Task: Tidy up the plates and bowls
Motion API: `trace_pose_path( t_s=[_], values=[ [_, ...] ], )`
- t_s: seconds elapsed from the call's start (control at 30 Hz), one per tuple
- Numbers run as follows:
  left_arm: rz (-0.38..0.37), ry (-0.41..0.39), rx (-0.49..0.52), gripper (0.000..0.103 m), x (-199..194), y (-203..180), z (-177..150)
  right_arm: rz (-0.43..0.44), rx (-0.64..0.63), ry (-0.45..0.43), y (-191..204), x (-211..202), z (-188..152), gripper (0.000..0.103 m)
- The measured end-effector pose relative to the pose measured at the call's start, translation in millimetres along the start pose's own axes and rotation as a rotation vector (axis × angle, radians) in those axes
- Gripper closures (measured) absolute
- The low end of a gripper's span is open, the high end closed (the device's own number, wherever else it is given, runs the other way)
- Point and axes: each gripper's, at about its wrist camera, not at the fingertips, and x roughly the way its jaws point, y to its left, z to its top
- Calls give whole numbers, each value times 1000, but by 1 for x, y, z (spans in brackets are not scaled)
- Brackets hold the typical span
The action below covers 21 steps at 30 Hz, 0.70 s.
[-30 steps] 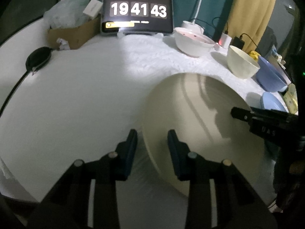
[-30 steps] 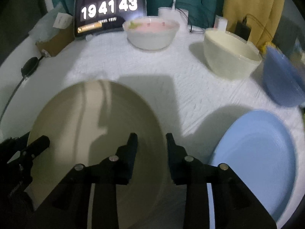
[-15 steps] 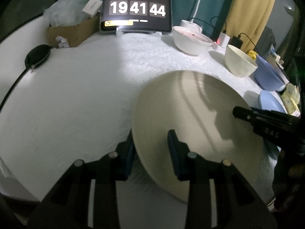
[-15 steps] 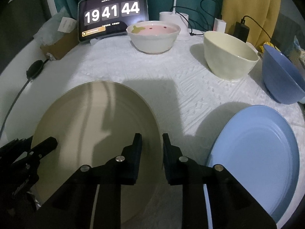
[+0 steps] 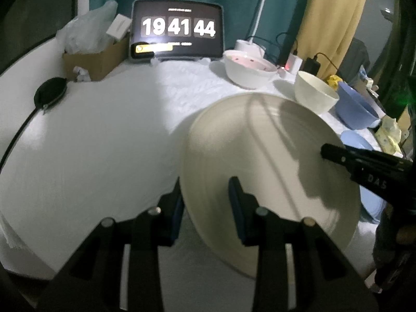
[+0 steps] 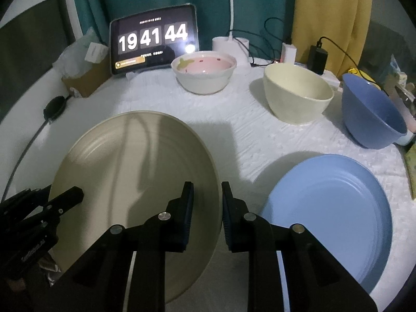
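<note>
You have the beige plate (image 6: 135, 179) gripped from both sides: your left gripper (image 5: 205, 202) has its fingers clamped on the plate's left rim, and your right gripper (image 6: 206, 202) has its fingers clamped on the right rim, one finger above and one beneath. The plate looks tilted and just off the desk (image 6: 234, 135), near its front edge, with the blue plate (image 6: 330, 208) lying flat just beside it to the right. By the look of things the sorting has barely started: nothing is stacked yet, and every dish sits apart from the others. Count two plates, one beige and one blue, and three bowls in a row farther back: a pink-lined bowl (image 6: 204, 74), a cream bowl (image 6: 296, 93) and a blue bowl (image 6: 369, 111). Likely left to do is setting one plate on the other and nesting the bowls.
</note>
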Motion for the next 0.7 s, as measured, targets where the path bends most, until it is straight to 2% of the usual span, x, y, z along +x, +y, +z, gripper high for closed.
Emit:
trace_pose_path(
  t_s=[0.7],
  values=[
    [-35,-33,100,69,-21,-56,7,-11,93,-82,-48,-40,-14,81]
  ],
)
